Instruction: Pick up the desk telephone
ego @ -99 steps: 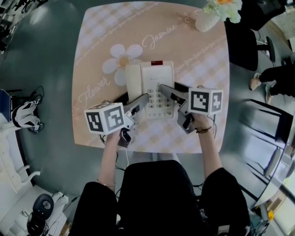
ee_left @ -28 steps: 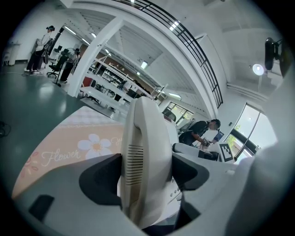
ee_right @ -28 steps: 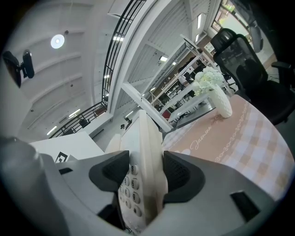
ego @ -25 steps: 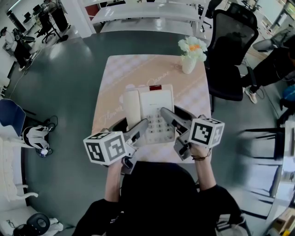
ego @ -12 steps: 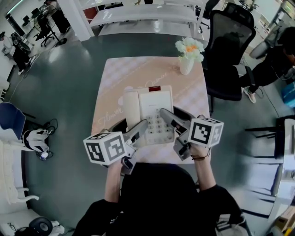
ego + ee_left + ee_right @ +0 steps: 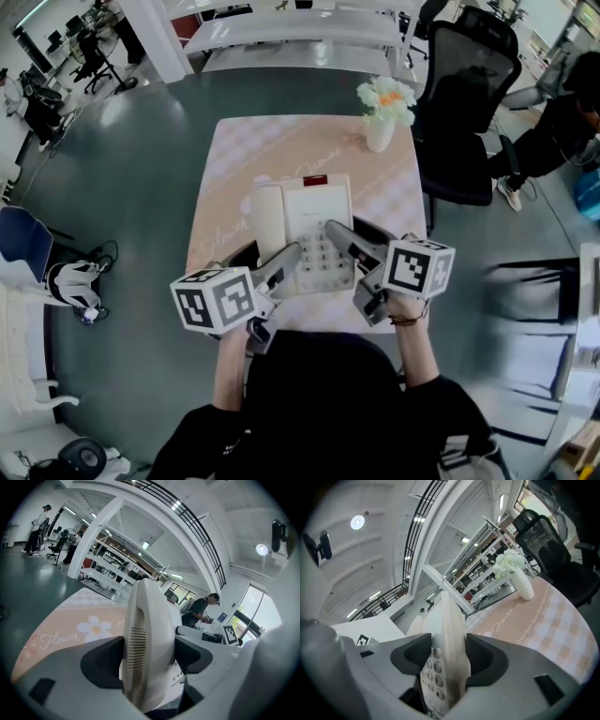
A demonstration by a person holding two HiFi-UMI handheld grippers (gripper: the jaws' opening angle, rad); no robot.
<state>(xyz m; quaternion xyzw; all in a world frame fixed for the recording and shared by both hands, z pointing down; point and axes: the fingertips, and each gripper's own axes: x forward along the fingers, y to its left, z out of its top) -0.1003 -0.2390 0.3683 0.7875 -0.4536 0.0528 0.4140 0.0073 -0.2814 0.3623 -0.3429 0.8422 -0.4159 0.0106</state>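
Since four seconds back, the desk telephone (image 6: 317, 211) had risen well above the table (image 6: 234, 159). My left gripper (image 6: 149, 654) stayed clamped on its handset (image 6: 145, 620) and my right gripper (image 6: 449, 654) on the keypad (image 6: 433, 672) edge, keeping it level.

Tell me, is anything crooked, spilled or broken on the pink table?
Nothing stands out. The cream desk telephone looks level, clamped by the left gripper and the right gripper, its handset in the cradle. The white vase of flowers stands upright on the pink flower-print tablecloth.
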